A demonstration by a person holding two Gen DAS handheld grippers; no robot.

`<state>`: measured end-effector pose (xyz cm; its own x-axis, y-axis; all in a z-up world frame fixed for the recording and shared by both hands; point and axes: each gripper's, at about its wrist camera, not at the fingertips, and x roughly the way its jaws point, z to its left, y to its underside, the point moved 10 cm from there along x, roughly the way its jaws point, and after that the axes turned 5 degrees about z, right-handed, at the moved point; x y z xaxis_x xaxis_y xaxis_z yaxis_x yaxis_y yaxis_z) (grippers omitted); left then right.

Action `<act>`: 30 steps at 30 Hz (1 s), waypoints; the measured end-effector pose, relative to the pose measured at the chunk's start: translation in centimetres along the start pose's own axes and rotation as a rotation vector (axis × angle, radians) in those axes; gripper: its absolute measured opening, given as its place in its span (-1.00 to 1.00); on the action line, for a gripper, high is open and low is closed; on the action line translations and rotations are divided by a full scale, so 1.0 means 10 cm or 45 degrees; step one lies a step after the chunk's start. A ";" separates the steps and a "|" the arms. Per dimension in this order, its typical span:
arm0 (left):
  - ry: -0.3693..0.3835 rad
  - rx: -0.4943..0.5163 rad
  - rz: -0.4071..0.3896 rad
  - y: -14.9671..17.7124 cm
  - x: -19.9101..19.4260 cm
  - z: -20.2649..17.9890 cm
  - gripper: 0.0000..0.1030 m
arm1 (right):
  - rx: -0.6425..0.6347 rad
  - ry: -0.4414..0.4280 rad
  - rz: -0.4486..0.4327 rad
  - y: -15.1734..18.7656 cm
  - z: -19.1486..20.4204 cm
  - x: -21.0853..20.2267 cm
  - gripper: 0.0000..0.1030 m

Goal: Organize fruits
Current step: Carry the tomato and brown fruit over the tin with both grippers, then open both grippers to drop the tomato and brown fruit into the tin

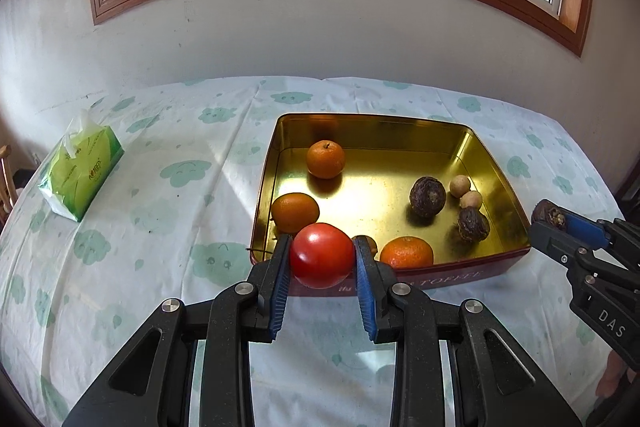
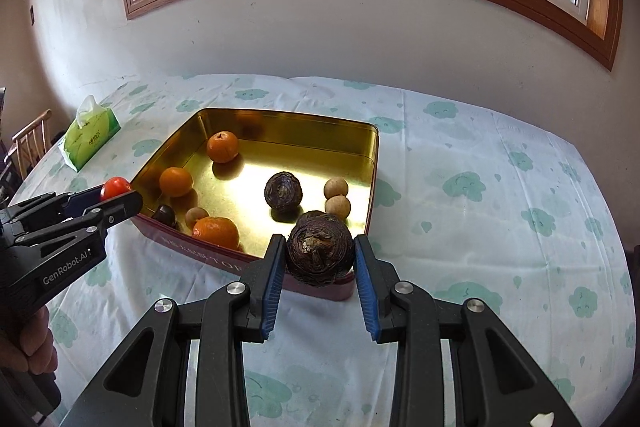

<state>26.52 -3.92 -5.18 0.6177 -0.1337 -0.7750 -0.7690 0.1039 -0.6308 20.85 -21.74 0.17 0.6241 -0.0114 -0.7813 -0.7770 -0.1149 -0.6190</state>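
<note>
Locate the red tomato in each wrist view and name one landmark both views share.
Left wrist view: the red tomato sits low centre, clamped in the left claw.
Right wrist view: it appears small at the far left edge, still in that claw.
Shared landmark: the gold tin, also in the right view.
</note>
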 end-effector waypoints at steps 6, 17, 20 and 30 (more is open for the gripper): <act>0.005 0.000 0.037 -0.09 0.21 -0.02 -0.39 | -0.016 -0.015 0.032 -0.09 0.06 0.22 -0.39; -0.023 0.001 0.073 -0.15 0.47 0.00 -0.39 | -0.028 0.003 0.085 -0.15 0.08 0.53 -0.39; -0.029 0.001 0.081 -0.15 0.52 0.00 -0.39 | -0.031 0.007 0.096 -0.15 0.08 0.59 -0.39; -0.038 -0.013 0.112 -0.11 0.65 0.02 -0.39 | -0.029 0.008 0.107 -0.17 0.08 0.71 -0.39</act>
<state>31.45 -4.71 -9.49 0.5520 -0.0947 -0.8285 -0.8222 0.1040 -0.5596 26.55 -20.81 -4.34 0.5573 -0.0278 -0.8298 -0.8246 -0.1357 -0.5492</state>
